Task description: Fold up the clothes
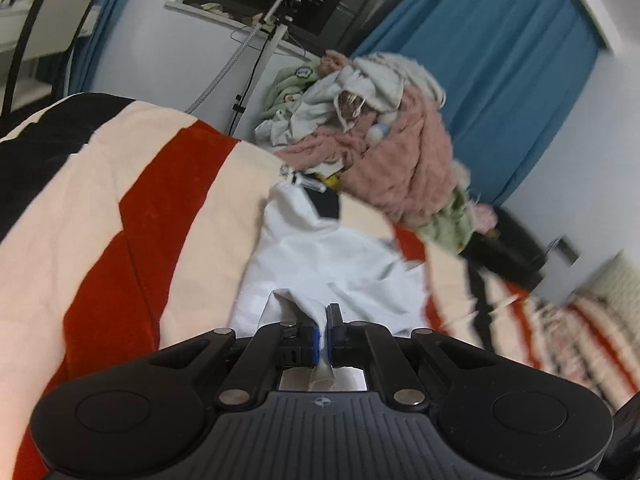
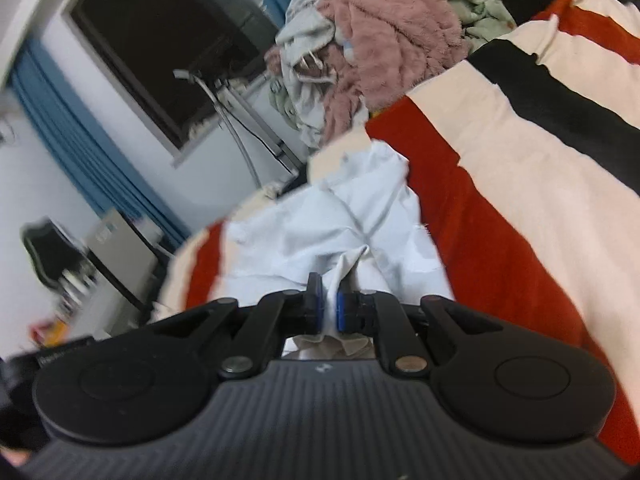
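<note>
White garment [image 1: 320,256] on striped bedspread [image 1: 120,200], left claw [image 1: 323,320] and right claw [image 2: 329,304] each pinching it

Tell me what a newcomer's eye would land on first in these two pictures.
First, the white garment spread on the striped bedspread, a pinch of it clamped in each gripper: left gripper, right gripper. Next, the bold red, cream and black bands of that bedspread filling the foreground. Behind, a heap of unfolded clothes, topped by a fuzzy pink piece, sits in front of the blue curtain.
</note>
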Tool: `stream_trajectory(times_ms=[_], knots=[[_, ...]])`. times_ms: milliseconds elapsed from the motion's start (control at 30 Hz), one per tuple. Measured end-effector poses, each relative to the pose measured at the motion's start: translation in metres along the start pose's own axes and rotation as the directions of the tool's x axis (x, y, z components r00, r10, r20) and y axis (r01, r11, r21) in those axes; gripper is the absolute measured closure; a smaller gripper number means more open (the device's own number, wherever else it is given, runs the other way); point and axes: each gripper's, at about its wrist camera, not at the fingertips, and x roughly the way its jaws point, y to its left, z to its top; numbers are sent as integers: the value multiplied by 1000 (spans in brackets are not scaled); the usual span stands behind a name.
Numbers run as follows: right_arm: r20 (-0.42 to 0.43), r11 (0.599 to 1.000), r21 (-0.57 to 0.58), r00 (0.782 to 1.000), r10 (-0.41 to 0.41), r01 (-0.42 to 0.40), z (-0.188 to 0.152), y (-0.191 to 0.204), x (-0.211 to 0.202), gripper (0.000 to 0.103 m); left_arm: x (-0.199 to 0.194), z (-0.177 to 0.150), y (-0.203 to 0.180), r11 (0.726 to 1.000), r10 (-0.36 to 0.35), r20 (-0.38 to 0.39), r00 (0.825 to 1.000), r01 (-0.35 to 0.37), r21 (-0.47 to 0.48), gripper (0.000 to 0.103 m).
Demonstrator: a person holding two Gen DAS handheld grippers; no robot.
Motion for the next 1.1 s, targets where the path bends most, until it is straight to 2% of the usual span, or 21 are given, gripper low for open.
stream_trajectory(times_ms=[67,200,333,400,433,467,500,533,567,633,700,933,1100], knots=[[-29,1000,-5,999,-27,27,-4,-9,18,93,24,-9,4,998,33,-32,999,-31,48,99],[-79,997,-44,995,-64,60,-14,-18,42,92,55,-21,14,996,56,-102,993,-48,78,99],[-77,992,-100,993,-84,76,-16,-8,41,91,53,-25,10,987,68,-89,994,-54,152,98],[-79,989,-115,992,-99,90,-14,-2,35,88,46,-24,5,983,69,-76,995,-55,176,90],[-78,987,-125,991,-108,98,-12,2,31,81,40,-25,1,980,70,-68,995,-56,190,86],[-65,984,-146,991,-114,104,-11,7,24,71,34,-25,-3,977,71,-60,996,-58,204,73],[-51,980,-166,991,-120,110,-10,12,18,41,26,-24,-8,973,75,-48,996,-62,224,56],[-9,976,-183,993,-117,114,-9,16,7,16,19,-24,-14,966,78,-35,996,-67,248,49],[33,973,-200,993,-114,118,-9,21,-4,10,9,-23,-20,961,79,-16,997,-72,267,43],[87,962,-243,991,-104,122,-10,31,-23,13,-11,-23,-28,957,61,20,998,-64,284,38],[108,955,-269,990,-95,121,-10,38,-40,13,-31,-23,-35,955,45,48,998,-57,291,23],[162,931,-348,985,-56,110,-25,60,-98,13,-104,-39,-52,934,10,126,992,-55,354,22],[180,919,-377,982,-50,116,-41,64,-137,13,-158,-61,-42,941,-10,151,989,-42,337,22]])
